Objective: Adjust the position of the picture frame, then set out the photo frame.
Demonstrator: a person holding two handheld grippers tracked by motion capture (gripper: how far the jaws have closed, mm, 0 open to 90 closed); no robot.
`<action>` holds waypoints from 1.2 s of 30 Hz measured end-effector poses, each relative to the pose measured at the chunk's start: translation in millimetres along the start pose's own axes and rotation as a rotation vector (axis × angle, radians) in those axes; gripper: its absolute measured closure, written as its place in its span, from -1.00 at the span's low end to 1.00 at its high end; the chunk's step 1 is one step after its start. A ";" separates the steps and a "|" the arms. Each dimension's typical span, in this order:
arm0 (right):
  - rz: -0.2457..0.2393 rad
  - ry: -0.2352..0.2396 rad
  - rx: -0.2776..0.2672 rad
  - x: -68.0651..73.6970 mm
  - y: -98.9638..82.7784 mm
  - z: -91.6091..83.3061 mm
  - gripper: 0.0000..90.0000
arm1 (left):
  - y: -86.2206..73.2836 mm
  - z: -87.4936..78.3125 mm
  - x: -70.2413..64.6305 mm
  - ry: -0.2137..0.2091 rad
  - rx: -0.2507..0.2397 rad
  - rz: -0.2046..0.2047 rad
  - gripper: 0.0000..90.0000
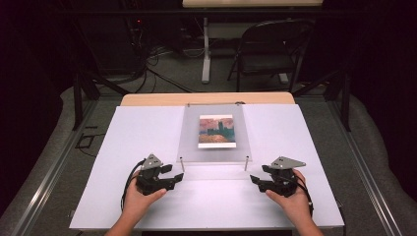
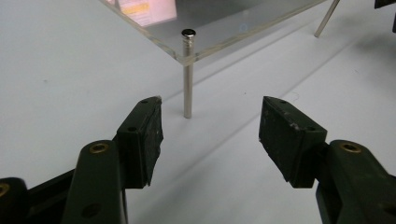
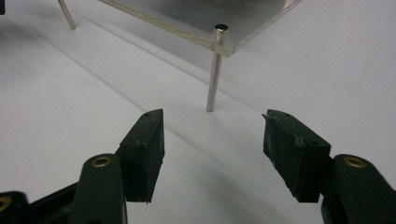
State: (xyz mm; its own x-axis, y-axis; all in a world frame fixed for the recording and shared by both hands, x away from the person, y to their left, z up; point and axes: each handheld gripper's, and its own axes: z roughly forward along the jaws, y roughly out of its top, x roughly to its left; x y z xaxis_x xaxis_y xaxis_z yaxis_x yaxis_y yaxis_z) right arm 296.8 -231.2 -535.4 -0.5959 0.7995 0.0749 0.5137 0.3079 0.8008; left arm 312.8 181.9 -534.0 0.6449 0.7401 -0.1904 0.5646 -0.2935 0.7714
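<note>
High view: a clear see-through plastic sheet (image 1: 216, 133) on thin silver metal legs stands in the middle of the white counter (image 1: 147, 142), with a small colourful picture card (image 1: 216, 131) under it. The left claw (image 1: 173, 178) and the right claw (image 1: 256, 180) wait near its front corners, both spread wide apart, grasping nothing.

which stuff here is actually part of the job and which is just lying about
Part of the job:
- clear acrylic plate on metal corner pins
- picture card under the plate
- left gripper, jaws open, empty
- right gripper, jaws open, empty

Just lying about:
- folding chair
- cables on the floor
- second table's leg
</note>
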 end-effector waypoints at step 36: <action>0.003 -0.033 0.042 -31.0 72.3 3.1 0.11 | 91.9 -1.0 42.2 0.035 -0.006 -0.048 0.01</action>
State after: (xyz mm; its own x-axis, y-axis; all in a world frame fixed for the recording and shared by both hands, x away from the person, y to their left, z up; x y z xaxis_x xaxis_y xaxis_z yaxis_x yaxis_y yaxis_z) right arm 354.3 -232.2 -481.6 -0.5738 0.8170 0.0567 0.5415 0.3266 0.7747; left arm 391.4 186.8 -470.6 0.5987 0.7741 -0.2059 0.5915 -0.2539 0.7653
